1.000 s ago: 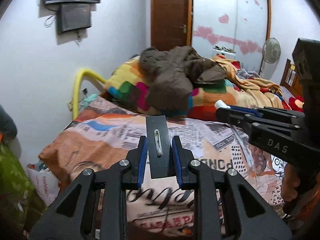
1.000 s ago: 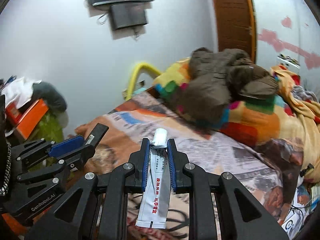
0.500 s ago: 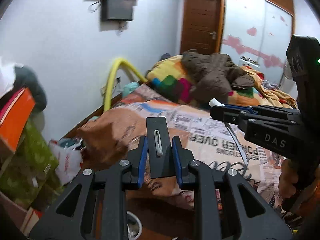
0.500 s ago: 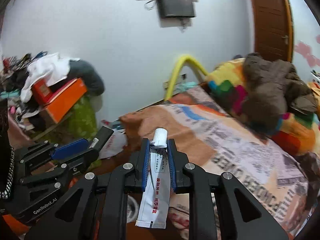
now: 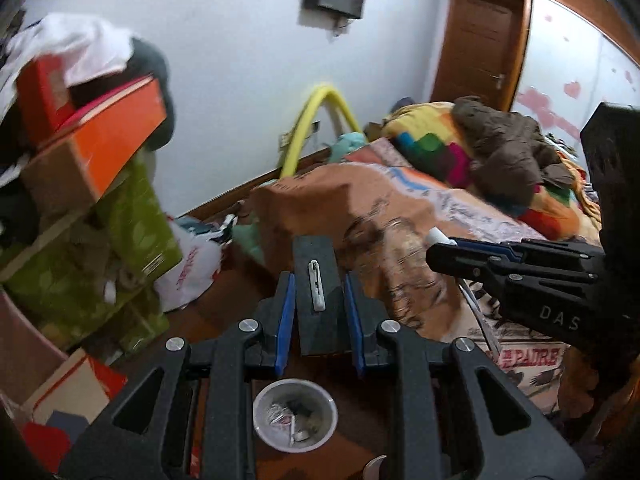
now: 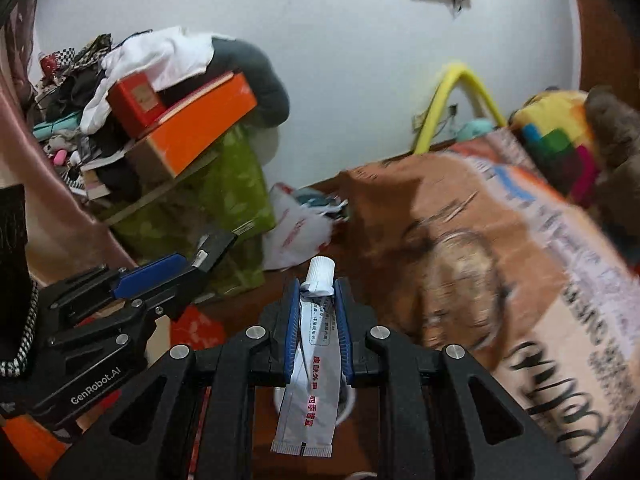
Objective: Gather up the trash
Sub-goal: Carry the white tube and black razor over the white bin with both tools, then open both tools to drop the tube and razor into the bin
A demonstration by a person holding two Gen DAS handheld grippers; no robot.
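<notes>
Wooden floor [image 5: 240, 292], cup [image 5: 295, 414], perhaps trash-filled

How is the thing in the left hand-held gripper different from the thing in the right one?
The black flat piece is dark and stiff-looking; the tube is white, crinkled and printed. The tube has a white cap; the black flat piece bears a small pale bar. The tube hangs below the fingers. Both are pinched upright, one in each hand-held gripper.

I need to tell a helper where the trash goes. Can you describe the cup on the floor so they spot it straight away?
Start at the bed with the newsprint-pattern cover; beside its near corner is brown floor. There stands a small white cup, seen below the left gripper. Unlike the bags and boxes nearby, it is round, open-topped and already holds scraps.
</notes>
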